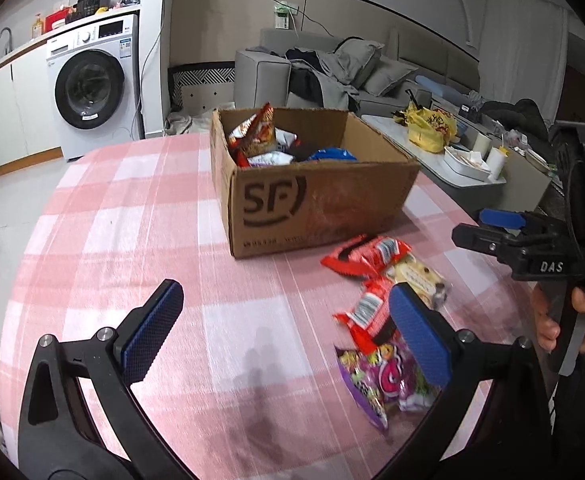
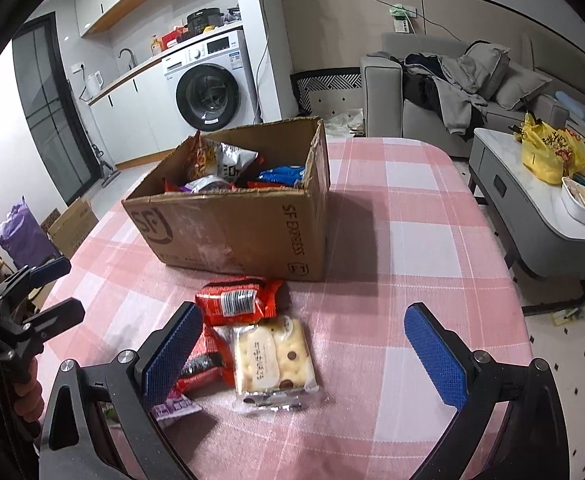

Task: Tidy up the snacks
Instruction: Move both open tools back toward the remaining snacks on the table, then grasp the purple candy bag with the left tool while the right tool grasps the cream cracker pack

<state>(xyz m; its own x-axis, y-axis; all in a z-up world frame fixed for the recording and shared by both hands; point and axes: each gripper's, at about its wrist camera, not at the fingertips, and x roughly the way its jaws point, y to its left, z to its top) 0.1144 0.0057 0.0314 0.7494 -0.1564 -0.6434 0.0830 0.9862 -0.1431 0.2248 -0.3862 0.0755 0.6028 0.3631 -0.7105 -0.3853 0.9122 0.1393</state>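
Note:
An open cardboard box [image 1: 324, 204] [image 2: 228, 224] marked SF stands on the pink checked table and holds several snack packets. In front of it lie loose snacks: a red packet [image 1: 366, 256] [image 2: 236, 300], a clear pack of pale crackers [image 1: 416, 276] [image 2: 272, 356], a second red packet [image 1: 366, 312] [image 2: 202, 356] and a purple candy bag [image 1: 384, 380] [image 2: 174, 404]. My left gripper [image 1: 288, 336] hangs open over bare cloth, left of the snacks. My right gripper [image 2: 304, 356] is open above the cracker pack; from the left wrist it shows at the right edge [image 1: 488, 228].
The table [image 1: 132, 240] [image 2: 412, 208] has bare cloth left of the box and at its near edge. Beyond it stand a washing machine [image 1: 92, 84], a grey sofa [image 1: 332, 72] and a low side table [image 2: 540, 208] with a yellow bag. Cardboard boxes sit on the floor [image 2: 72, 220].

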